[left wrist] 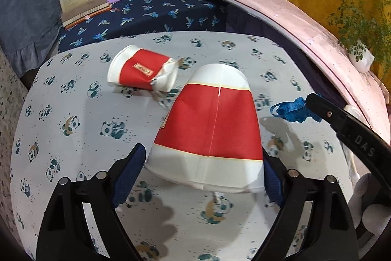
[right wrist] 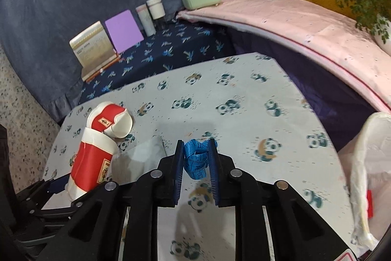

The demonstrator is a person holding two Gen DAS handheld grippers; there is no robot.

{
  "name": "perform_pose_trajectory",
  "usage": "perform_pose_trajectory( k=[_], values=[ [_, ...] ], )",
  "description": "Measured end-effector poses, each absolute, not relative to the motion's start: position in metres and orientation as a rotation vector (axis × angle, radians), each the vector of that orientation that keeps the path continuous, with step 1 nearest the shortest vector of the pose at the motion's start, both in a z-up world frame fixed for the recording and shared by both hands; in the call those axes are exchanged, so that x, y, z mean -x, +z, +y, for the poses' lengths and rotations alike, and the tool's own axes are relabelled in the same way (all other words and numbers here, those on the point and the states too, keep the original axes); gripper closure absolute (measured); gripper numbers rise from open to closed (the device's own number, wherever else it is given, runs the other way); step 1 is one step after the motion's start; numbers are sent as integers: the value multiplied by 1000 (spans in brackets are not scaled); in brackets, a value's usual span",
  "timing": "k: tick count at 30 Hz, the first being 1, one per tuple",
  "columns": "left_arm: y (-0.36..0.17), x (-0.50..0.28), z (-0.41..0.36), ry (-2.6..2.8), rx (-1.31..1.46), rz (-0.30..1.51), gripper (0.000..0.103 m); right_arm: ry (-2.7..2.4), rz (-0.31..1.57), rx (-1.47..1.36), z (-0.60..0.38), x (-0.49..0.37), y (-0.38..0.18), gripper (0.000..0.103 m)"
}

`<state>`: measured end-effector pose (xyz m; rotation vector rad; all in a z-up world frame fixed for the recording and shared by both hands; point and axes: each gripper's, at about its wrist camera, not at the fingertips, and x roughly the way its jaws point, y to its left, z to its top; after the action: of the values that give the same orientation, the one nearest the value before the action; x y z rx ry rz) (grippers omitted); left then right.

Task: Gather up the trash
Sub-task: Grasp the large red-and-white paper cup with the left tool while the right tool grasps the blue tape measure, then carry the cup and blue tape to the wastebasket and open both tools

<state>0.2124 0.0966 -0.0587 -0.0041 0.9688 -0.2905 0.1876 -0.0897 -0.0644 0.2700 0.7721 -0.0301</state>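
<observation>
Red-and-white paper cup (left wrist: 210,129), inverted, held off the table; a second, crushed paper cup (left wrist: 141,69) lying on its side on the table; crumpled blue measuring tape (right wrist: 196,158), pinched.

Left gripper (left wrist: 204,163) spread wide around a cup (left wrist: 210,129); right gripper (right wrist: 197,158) clamps blue tape (right wrist: 196,158), both angled downward.

Left black plastic two-finger gripper (left wrist: 204,164) showing blue textured pads, silver round screws; right black plastic two-finger gripper (right wrist: 197,158) matching.
</observation>
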Motion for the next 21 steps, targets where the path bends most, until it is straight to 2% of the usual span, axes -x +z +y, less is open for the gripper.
perform_pose_trajectory(
  k=[9, 21],
  values=[
    [-35, -180, 42, -376, -55, 929, 20, -106, 676, -309, -137, -132, -29, 85],
    [-16, -134, -47, -504, -153, 890, 20, -226, 611, -368, -211, -64, -16, 85]
  ],
)
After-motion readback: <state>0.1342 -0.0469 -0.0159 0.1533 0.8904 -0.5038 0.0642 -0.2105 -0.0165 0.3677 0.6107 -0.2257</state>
